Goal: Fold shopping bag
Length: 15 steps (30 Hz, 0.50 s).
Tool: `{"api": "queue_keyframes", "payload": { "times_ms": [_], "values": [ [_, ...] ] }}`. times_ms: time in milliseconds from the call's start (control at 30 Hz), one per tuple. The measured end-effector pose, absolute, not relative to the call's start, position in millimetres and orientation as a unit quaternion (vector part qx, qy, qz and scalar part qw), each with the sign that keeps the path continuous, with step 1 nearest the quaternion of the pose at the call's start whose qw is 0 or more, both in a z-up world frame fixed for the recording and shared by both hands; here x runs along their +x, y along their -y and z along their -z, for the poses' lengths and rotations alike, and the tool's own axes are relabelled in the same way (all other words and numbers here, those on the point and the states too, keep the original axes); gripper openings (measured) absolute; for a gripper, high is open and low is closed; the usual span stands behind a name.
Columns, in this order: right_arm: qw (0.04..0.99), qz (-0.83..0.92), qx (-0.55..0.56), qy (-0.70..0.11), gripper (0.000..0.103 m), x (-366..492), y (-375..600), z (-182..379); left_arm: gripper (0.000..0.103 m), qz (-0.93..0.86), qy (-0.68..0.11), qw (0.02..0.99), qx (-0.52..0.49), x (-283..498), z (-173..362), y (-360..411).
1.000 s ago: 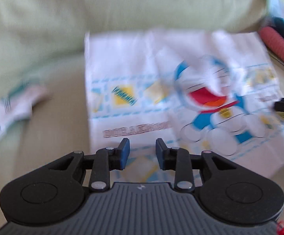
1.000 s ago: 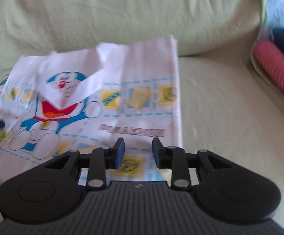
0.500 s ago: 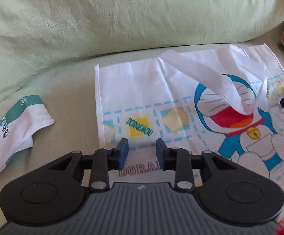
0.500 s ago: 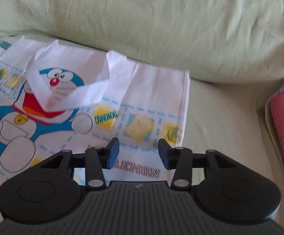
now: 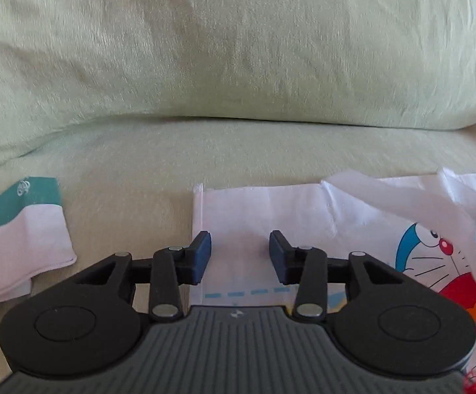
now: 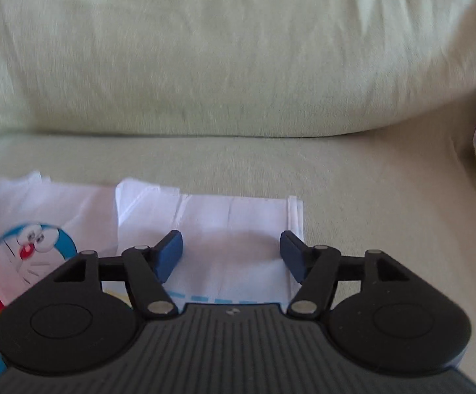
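bag flat btwn spread jaws

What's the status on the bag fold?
Left gripper open, right gripper open, each over a far corner. Shopping bag flat, unfolded; handle loose on top.

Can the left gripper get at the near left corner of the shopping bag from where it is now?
Probably yes: the left gripper is open right over the shopping bag at its left edge, with nothing lying between.
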State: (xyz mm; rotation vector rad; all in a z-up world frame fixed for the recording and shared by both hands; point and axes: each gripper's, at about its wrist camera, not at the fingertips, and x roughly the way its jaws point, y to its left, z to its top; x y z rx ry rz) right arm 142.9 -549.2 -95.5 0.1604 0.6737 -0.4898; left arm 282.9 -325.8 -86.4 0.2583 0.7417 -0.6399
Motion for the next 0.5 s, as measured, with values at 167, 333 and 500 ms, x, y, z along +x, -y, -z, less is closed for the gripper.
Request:
{"api": "queue_keyframes", "payload": {
  "times_ms": [167,333,500],
  "values": [
    [0.911,0.264,0.029,-0.315,0.056,129.0,527.0,76.9,0.038,0.293,-0.335,0.887,0.121,257.4,53.7,300.0],
    [0.938,0.226,0.042,-0.26,0.055,52.8,484.1,38.4,0.048,0.298,-0.303,0.894,0.143,198.1,22.5,253.4],
    [0.935,0.189,0.062,-0.294,0.032,-6.9,446.8,52.2,0.051,0.289,-0.362,0.872,0.156,160.9,55.1,236.6]
  ]
}}
